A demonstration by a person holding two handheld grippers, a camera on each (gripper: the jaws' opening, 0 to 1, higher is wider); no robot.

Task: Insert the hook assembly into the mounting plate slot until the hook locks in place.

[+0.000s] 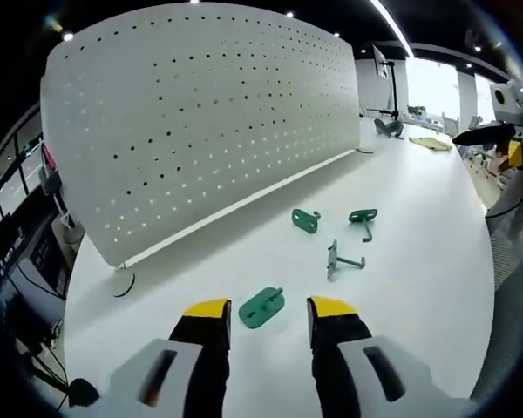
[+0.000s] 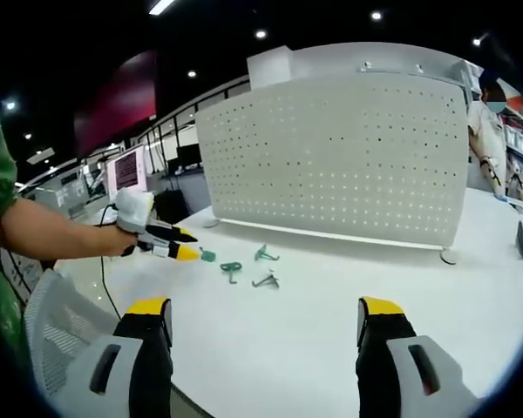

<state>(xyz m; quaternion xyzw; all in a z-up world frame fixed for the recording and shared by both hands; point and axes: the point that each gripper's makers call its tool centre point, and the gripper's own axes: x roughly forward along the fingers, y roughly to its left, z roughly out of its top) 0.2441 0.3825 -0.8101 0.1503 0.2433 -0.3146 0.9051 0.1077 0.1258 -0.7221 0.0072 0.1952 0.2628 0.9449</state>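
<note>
White bench (image 1: pixel 418 261), glossy, carrying a tall perforated white pegboard panel (image 1: pixel 200 122) that stands upright on small feet.

Left gripper view: left tool (image 1: pixel 268 315) at 6 o'clock, yellow-tipped black jaws spread wide, nothing gripped. A green mounting plate (image 1: pixel 262 306) lies flat on the bench between the two jaw tips, whether touching either tip cannot be told. Beyond it toward 12 to 1 o'clock lie three more green pieces: a hook plate (image 1: pixel 305 220), a second hook plate with its wire hook pointing down-view (image 1: pixel 363 218), and a hook assembly standing on edge with its prong out to 3 o'clock (image 1: pixel 336 259). All three sit near each other, apart from the panel's base.

Right gripper view: right tool (image 2: pixel 266 318) at 6 o'clock, jaws set very wide, empty, over bare bench. At 9 o'clock a person's forearm (image 2: pixel 52 233) reaches in holding the left tool (image 2: pixel 179 245), tips just beside the green plate (image 2: pixel 208 256). The other green hooks (image 2: pixel 248 266) cluster just right of it, in front of the panel (image 2: pixel 331 157). Another person stands at 2 o'clock behind the panel's edge.
</note>
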